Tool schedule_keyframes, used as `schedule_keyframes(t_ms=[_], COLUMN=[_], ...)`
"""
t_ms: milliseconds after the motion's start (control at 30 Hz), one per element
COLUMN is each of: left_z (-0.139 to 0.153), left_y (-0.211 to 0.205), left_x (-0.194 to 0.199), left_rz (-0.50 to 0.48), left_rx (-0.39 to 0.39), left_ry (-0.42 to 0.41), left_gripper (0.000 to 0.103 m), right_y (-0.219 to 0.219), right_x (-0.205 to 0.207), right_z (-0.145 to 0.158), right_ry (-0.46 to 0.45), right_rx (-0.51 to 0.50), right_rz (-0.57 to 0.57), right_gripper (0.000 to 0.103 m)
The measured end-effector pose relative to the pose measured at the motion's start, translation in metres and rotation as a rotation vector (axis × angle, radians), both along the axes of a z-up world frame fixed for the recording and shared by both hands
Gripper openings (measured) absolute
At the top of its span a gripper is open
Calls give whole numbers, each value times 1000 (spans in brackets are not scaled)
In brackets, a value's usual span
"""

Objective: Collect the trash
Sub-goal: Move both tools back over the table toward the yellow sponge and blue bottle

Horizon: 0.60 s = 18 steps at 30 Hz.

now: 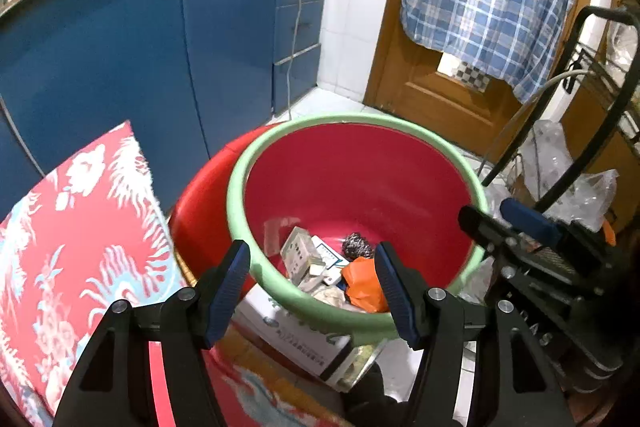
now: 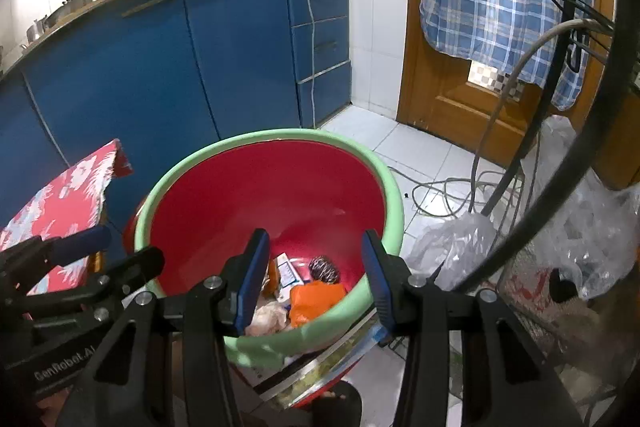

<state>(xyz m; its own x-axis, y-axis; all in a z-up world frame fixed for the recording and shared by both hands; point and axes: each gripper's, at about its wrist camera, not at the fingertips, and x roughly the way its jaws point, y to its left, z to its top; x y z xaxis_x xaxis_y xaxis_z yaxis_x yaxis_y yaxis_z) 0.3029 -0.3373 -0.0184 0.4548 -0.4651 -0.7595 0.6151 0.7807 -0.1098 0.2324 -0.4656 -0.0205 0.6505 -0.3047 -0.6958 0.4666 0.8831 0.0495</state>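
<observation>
A red bucket with a green rim (image 1: pixel 280 141) stands on the floor and also shows in the right wrist view (image 2: pixel 256 141). Trash lies at its bottom: an orange bag (image 1: pixel 362 287) (image 2: pixel 316 297), a metal scourer (image 1: pixel 356 245) (image 2: pixel 324 269), small white boxes (image 1: pixel 300 255) (image 2: pixel 290 271) and crumpled paper (image 2: pixel 266 319). My left gripper (image 1: pixel 312 285) is open and empty above the bucket's near rim. My right gripper (image 2: pixel 316 285) is open and empty over the near rim too. The right gripper shows at the right of the left wrist view (image 1: pixel 492 223).
Blue kitchen cabinets (image 2: pixel 160 75) stand behind the bucket. A red patterned cardboard (image 1: pixel 72 235) leans at the left. A white box (image 1: pixel 296 339) lies under the bucket's front. A black wire rack (image 2: pixel 560 147) with clear plastic bags (image 2: pixel 452 251) is at the right, cables (image 2: pixel 440 195) on the tiles.
</observation>
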Motion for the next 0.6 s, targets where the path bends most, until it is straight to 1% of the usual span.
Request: schedule_keyframes(t_ms=[67,167,333,533,600], left_z=[6,9,12,24,30], left_y=[7,18,38,54,59], left_x=[-4,-11,-23,-43,-49], left_rz=[7,20,45,46,48], left_rx=[-13,-10,-29,-30,-34], left_ry=[-2,0,19,-12,-24], left_gripper=[66,66,66,66,68], right_y=[6,12,26,41,46], right_x=[-5,-13,-26,-41,-45], right_z=[4,11,22,33,36], right_ry=[0,-10,-24,-35,-42], right_rx=[-5,1,4,4,3], right_rz=[0,3,16,33,37], right_gripper=[48,49,52,53,53])
